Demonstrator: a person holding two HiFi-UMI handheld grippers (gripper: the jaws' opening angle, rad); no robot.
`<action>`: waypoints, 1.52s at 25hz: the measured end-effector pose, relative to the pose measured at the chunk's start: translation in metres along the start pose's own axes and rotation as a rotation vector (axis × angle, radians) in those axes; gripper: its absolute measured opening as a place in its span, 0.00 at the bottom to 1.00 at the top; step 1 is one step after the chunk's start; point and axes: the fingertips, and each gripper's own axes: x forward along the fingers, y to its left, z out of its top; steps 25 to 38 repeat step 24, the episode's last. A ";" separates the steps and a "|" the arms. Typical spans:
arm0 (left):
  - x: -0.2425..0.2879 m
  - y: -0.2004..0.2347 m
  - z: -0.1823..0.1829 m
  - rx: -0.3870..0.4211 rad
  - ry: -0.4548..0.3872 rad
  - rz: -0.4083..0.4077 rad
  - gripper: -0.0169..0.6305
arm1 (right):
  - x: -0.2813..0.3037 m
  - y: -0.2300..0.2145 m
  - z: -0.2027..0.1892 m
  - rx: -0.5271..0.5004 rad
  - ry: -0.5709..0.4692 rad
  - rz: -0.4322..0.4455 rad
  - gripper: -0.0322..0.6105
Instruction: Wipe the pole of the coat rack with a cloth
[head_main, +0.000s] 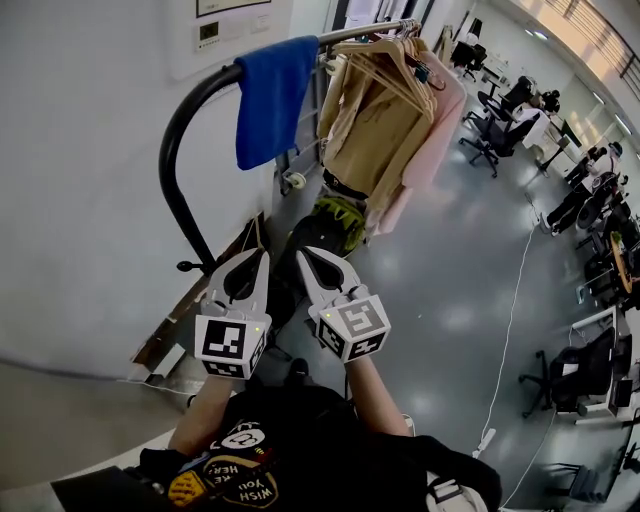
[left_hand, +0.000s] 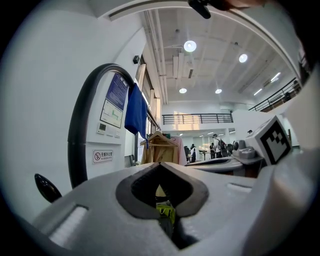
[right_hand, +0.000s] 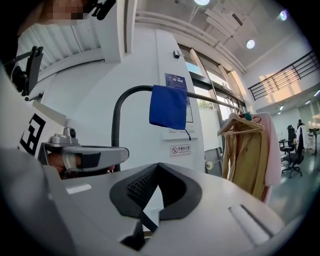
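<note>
- Along the left of the scene stands a plain white wall (head_main: 80, 150), and a glossy grey floor (head_main: 450, 270) runs off to the far right.
- A black tubular pole of the coat rack (head_main: 178, 165) rises near that wall. It bends over at the top and continues as a rail toward the far right.
- A beige jacket on a wooden hanger (head_main: 375, 130) and a pink garment (head_main: 440, 110) hang from the rail, right of the bend.
- A blue cloth (head_main: 272, 95) is draped over the rail just past the bend, its long side hanging straight down, and neither gripper touches it.
- Near the person, the left gripper (head_main: 258, 258) and right gripper (head_main: 306, 256) sit low and side by side. Each has its jaws pressed together with nothing between them.
- The cloth lies above and beyond both grippers, well apart from them. The left gripper looks slightly nearer it and the pole's upright, so an opened jaw reaching upward seems the likely next move.
</note>
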 end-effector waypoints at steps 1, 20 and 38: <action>-0.001 0.000 -0.001 0.000 0.001 0.000 0.03 | 0.000 0.001 -0.001 0.001 0.002 -0.002 0.05; 0.003 0.004 0.006 0.012 -0.008 0.018 0.03 | 0.001 -0.003 0.009 0.000 -0.020 0.012 0.05; 0.006 0.006 0.009 0.015 -0.007 0.020 0.03 | 0.004 -0.004 0.012 0.002 -0.021 0.018 0.05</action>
